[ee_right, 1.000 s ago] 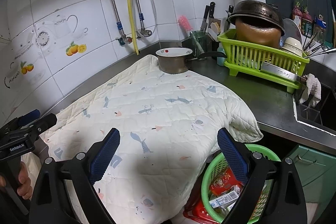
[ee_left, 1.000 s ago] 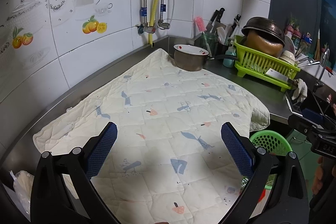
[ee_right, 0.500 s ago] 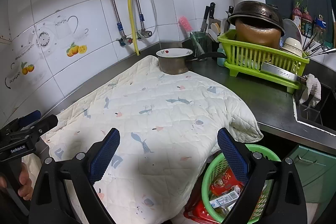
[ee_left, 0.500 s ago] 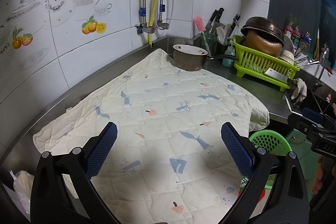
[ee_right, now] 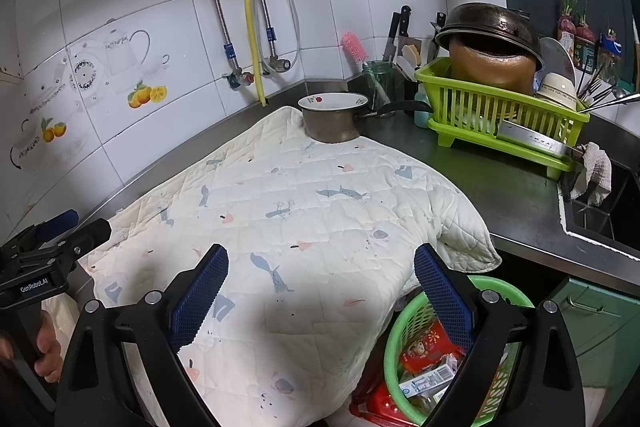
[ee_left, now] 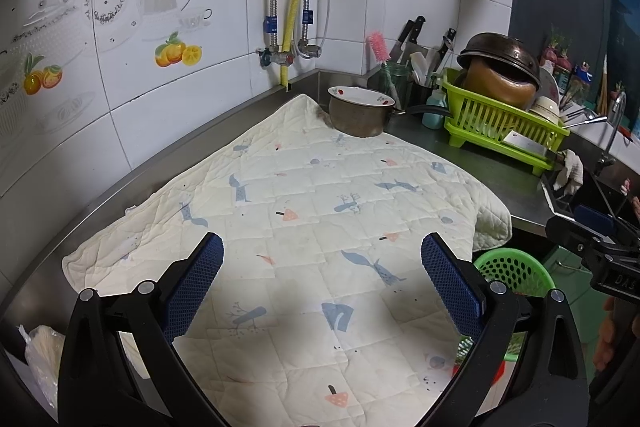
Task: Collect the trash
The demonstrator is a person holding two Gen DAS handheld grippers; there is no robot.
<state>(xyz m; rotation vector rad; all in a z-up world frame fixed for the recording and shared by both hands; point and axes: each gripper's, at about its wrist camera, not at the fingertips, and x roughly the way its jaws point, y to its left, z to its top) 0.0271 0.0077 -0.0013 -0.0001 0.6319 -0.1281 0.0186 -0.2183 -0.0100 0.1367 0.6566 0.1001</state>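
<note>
Hovering above a cream quilted cloth with small printed figures (ee_left: 320, 211), my left gripper (ee_left: 322, 283) has its blue-padded fingers (ee_left: 196, 283) spread wide, nothing between them. My right gripper (ee_right: 320, 291) is likewise spread and empty, its right finger (ee_right: 444, 299) over the rim of a round green plastic mesh basket (ee_right: 404, 331) that stands below the counter edge, partly under the cloth's overhanging corner. Contents of the basket: a red printed wrapper (ee_right: 424, 347) and a white carton-like pack (ee_right: 426, 379), the pack's long axis running from lower left to upper right; its ends cannot be told apart. Beside the basket lies a red plastic item (ee_right: 376, 403), only partly seen. Farther back, a metal saucepan with a white enamel interior (ee_right: 334, 119) sits on the cloth's far corner. A lime-green plastic dish rack (ee_right: 500, 115) holds an upturned brown pot (ee_right: 490, 61) and a white bowl (ee_right: 558, 89).
</note>
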